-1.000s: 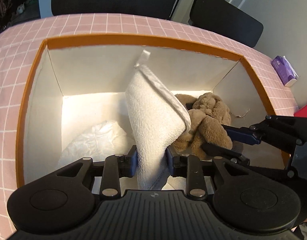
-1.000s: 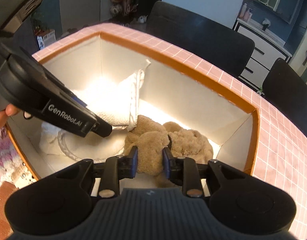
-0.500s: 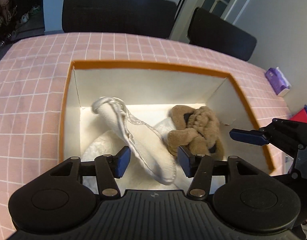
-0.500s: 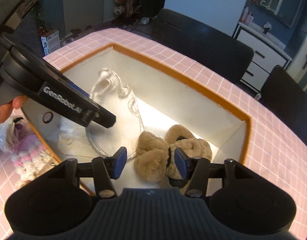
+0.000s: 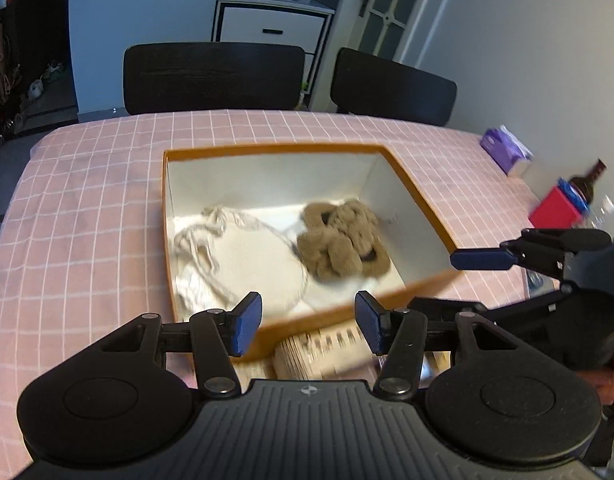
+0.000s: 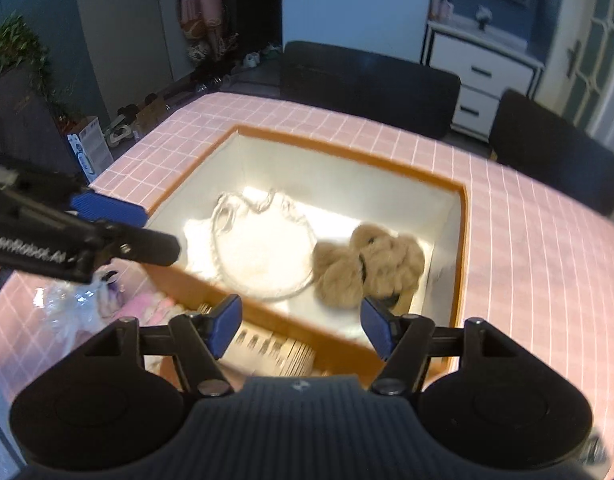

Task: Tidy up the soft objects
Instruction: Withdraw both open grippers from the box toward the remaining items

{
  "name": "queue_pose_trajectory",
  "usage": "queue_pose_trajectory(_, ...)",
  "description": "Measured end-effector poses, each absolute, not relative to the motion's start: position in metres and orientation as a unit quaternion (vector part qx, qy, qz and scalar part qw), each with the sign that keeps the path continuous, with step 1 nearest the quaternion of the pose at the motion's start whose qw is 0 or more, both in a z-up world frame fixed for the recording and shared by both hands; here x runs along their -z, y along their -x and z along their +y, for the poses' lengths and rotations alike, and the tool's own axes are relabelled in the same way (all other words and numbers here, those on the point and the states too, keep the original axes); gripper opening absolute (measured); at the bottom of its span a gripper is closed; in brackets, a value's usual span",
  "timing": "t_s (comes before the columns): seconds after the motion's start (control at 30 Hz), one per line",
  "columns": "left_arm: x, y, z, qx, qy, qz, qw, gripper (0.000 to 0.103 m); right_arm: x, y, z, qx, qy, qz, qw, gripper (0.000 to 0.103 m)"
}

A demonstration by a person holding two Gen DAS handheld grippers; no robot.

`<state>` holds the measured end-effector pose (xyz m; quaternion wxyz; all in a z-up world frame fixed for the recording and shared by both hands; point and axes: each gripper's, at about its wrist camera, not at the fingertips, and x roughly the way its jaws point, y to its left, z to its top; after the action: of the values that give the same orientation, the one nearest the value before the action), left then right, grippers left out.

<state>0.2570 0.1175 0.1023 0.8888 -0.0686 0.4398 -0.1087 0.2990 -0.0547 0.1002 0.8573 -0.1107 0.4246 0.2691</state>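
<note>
An orange-rimmed box (image 5: 267, 148) (image 6: 347, 152) with white walls sits on the pink checked tablecloth. Inside lie a white towel (image 5: 251, 260) (image 6: 259, 248) on the left and a brown plush toy (image 5: 339, 240) (image 6: 367, 260) on the right. My left gripper (image 5: 308, 326) is open and empty, raised above the box's near edge. My right gripper (image 6: 301, 328) is open and empty, also above the near edge; its blue-padded finger shows in the left wrist view (image 5: 483, 259).
A striped soft item (image 5: 323, 348) (image 6: 267, 348) lies in front of the box. Pink fluffy items and a clear bag (image 6: 87, 304) lie at the near left. A purple tissue pack (image 5: 505, 150), a red box (image 5: 555, 208) and a bottle stand right. Two black chairs (image 5: 215, 76) stand behind.
Both grippers opened, let go of the towel and the plush toy inside the box, and rose back out of it toward me.
</note>
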Motion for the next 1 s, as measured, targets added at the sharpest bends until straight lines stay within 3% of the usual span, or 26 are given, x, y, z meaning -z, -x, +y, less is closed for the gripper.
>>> queue_pose_trajectory(0.07, -0.105, -0.242, 0.117, 0.111, 0.069, 0.439, 0.889, 0.063, -0.1, -0.288, -0.06, -0.261, 0.097, 0.431, 0.858, 0.073)
queue_pose_trajectory(0.27, -0.105, -0.194, 0.116, 0.115, 0.074, 0.424, 0.895, 0.063, -0.095, -0.245, -0.08, -0.25, 0.074, 0.429, 0.865, 0.076)
queue_pose_trajectory(0.33, -0.1, -0.18, 0.115, 0.116, 0.076, 0.422, 0.896, 0.063, -0.09, -0.229, -0.086, -0.253, 0.065, 0.429, 0.865, 0.084)
queue_pose_trajectory(1.0, -0.017, -0.056, 0.102, 0.079, 0.086, 0.327, 0.938, 0.063, -0.023, -0.113, -0.113, -0.231, 0.044, 0.379, 0.895, 0.085)
